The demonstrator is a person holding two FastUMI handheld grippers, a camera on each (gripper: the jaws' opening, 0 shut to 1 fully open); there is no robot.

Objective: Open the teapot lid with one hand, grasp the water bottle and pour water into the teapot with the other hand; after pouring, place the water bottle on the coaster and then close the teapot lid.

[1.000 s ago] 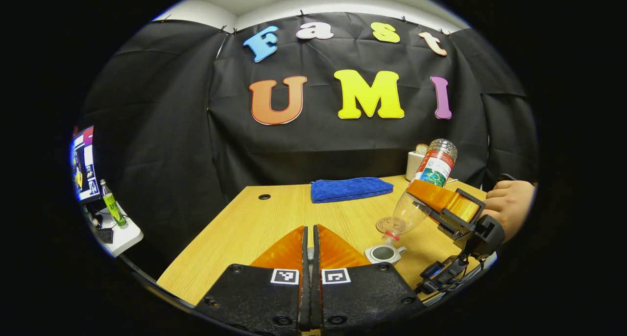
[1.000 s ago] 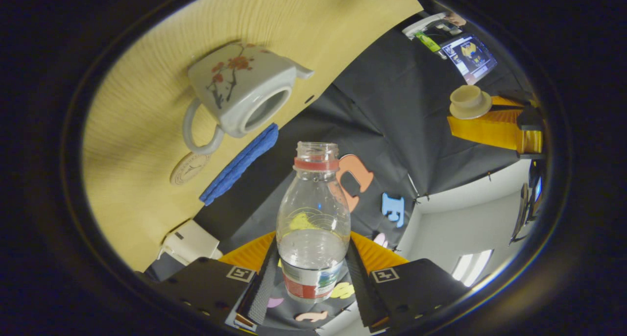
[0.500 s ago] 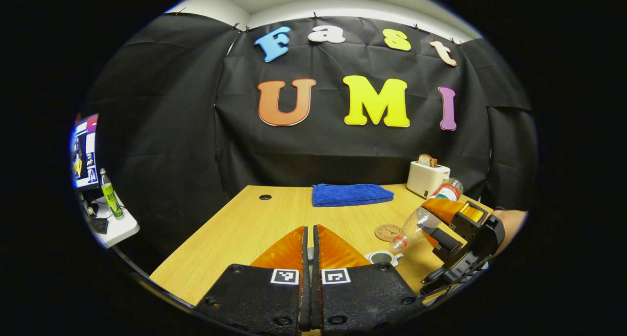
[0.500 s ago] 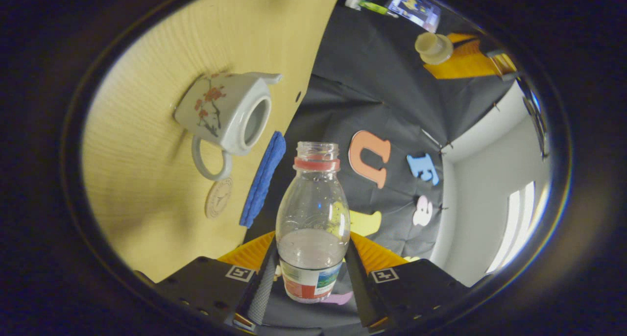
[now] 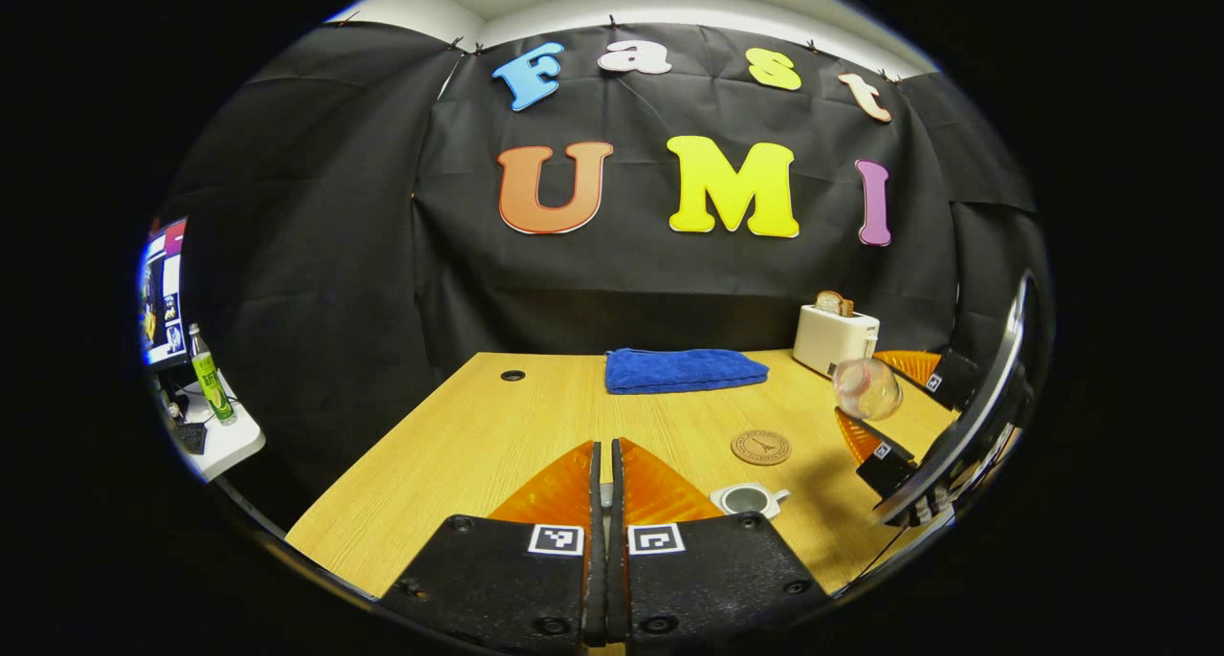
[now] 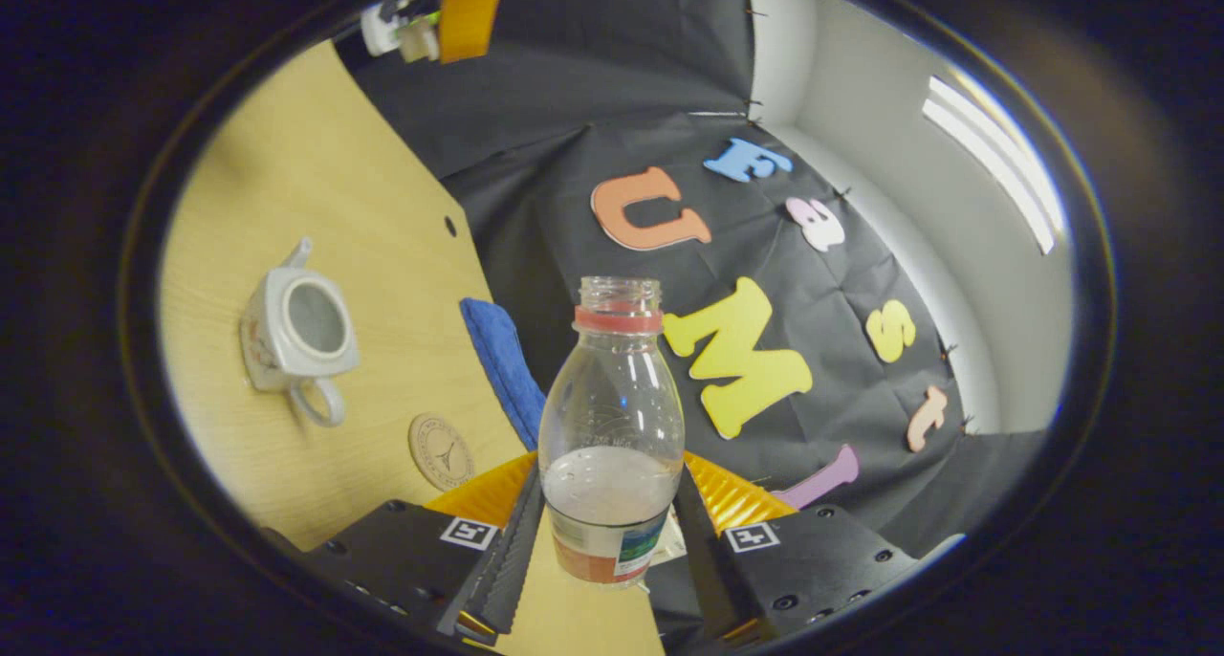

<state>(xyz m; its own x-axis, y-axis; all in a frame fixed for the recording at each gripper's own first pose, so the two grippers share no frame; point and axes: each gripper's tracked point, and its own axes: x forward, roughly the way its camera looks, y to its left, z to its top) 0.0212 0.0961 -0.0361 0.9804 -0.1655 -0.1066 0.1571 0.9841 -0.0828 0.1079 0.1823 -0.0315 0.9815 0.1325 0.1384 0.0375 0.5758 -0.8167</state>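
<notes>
Right gripper [image 6: 608, 532]: jaws pinched the water bottle [image 6: 612, 426] at its labelled lower body, one on each side; bottle uncapped, partly filled, held above the counter [image 6: 382, 254].

Left gripper [image 5: 602, 503]: jaws pressed nearly together; in the right gripper view it was raised with the teapot lid [image 6: 418, 39] at its tip, though the grip itself could not be made out.

Teapot [image 6: 295, 326]: white, lidless, mouth open, standing on the counter.

Coaster [image 6: 442, 450]: round, flat on the counter, near the teapot's handle, bare.

Blue towel [image 5: 685, 369]: folded, at the counter's far edge.

Toaster [image 5: 836, 338]: white, far right corner.
</notes>
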